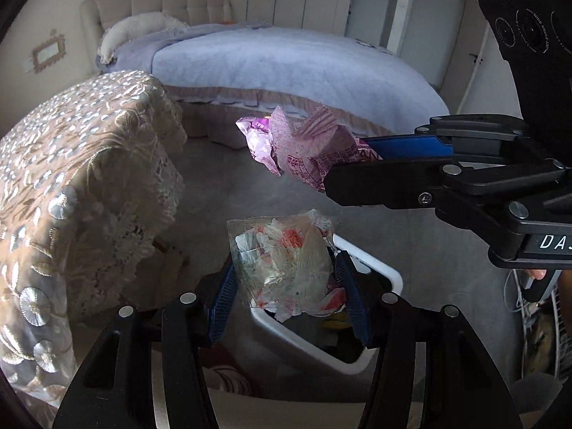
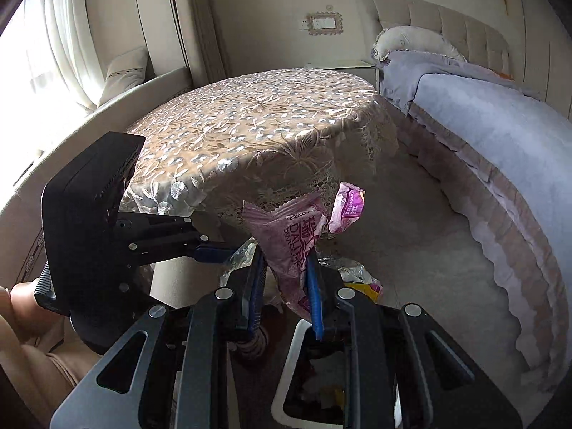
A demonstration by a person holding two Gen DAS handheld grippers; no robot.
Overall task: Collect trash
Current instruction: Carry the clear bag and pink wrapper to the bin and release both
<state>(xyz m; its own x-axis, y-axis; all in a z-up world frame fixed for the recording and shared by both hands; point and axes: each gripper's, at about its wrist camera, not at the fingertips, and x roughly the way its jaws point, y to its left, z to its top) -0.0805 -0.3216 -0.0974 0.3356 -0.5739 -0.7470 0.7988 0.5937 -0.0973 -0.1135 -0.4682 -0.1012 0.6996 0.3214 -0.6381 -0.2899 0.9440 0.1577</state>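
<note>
Bedroom scene, both wrist views. The left gripper stands partly open, its blue pads clamped on the two sides of a crumpled clear plastic wrapper with orange-red print. The wrapper sits upright between the fingers, its long axis running along them and away from the camera, directly above the open white trash bin on the floor. The right gripper is narrowly closed on a purple snack wrapper. That wrapper's long axis also follows the fingers, its crumpled free end pointing forward and up toward the lace-covered table; it hangs over the near rim of the same bin. In the left view the purple wrapper projects sideways from the right gripper, just above and beyond the clear one. A bed lies behind.
</note>
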